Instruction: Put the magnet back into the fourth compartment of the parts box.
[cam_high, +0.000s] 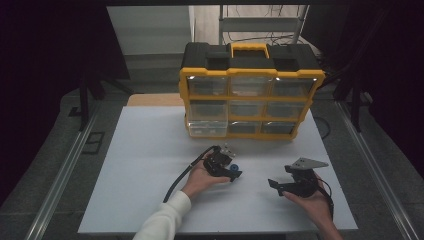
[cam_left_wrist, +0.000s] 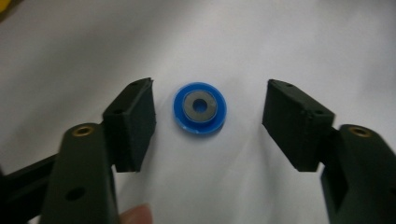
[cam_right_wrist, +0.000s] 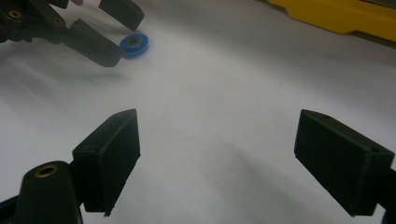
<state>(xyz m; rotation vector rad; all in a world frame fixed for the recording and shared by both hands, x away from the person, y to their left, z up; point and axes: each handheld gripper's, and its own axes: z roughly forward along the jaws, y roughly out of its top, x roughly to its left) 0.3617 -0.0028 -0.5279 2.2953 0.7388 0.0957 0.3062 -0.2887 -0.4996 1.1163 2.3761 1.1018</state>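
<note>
A small blue disc with a grey ring at its centre lies flat on the white tabletop. My left gripper points down over it, one jaw on each side with a clear gap between each pad and the disc, so it is open. From above, the blue disc peeks out at the tip of the left gripper. My right gripper rests to the right, apart from the disc, wide open with nothing between its fingers. Its view has the disc at the upper left.
A yellow-and-black drawer organizer with several clear drawers stands at the table's far side; its bottom-left drawer sticks out slightly. Its yellow base edges the right gripper view. A black cable trails from the left gripper.
</note>
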